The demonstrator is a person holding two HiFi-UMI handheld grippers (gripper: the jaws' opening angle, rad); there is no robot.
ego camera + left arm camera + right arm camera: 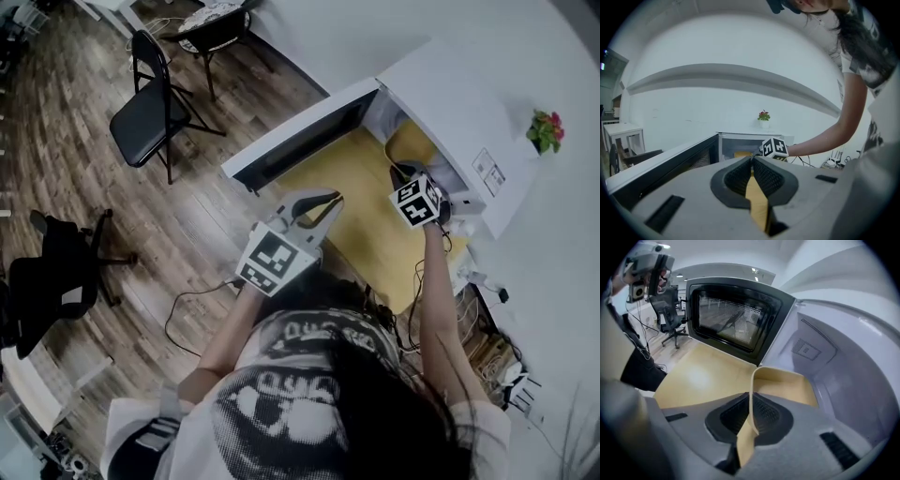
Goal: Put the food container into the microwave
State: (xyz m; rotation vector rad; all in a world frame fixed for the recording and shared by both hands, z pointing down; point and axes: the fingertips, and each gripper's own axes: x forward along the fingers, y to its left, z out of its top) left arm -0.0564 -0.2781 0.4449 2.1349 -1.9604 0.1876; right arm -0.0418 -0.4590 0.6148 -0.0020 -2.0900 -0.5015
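Note:
The white microwave (459, 103) stands on a yellow table with its door (300, 136) swung open to the left. A tan food container (787, 383) sits partly inside the cavity (843, 366); in the head view the container (412, 145) shows in the opening. My right gripper (751, 411) is shut on the container's near rim, and its marker cube (415, 202) is at the microwave's mouth. My left gripper (328, 200) hovers over the table in front of the door, shut with nothing in it; only the table shows below its jaws (752, 161).
The yellow table (347, 187) lies in front of the microwave. A small potted plant (544, 129) stands on top of the microwave. A black folding chair (150, 108) and an office chair (56, 281) are on the wood floor. Cables (469, 309) hang at the table's right.

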